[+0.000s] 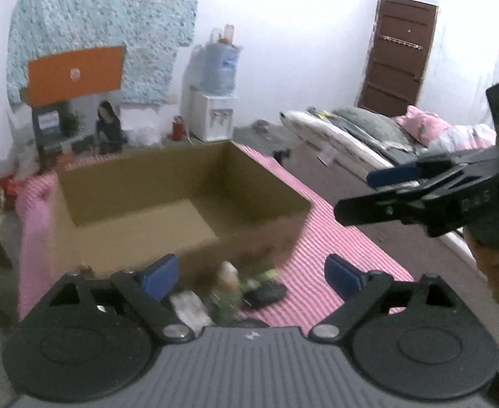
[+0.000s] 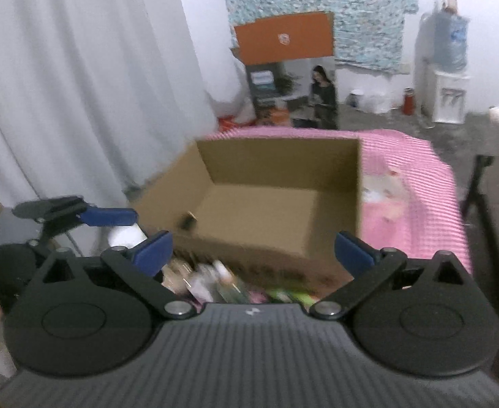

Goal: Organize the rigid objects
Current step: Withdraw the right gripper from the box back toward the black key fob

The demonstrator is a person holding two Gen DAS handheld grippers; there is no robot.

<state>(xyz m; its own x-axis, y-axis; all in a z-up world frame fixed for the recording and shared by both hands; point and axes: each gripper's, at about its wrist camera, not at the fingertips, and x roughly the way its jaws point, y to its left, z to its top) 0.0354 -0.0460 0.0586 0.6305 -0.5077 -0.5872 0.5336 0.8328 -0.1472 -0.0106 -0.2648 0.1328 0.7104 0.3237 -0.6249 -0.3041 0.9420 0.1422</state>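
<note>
Rigid objects (image 1: 229,289), a blurred clutter of small bottles and packets, lie on the pink striped cloth (image 1: 334,224) just before the near wall of the open cardboard box (image 1: 181,183). The left gripper (image 1: 251,273) hangs over them with jaws wide and nothing between. The right gripper (image 2: 252,250), equally wide and empty, faces the box, where one small dark item (image 2: 188,221) rests inside.
</note>
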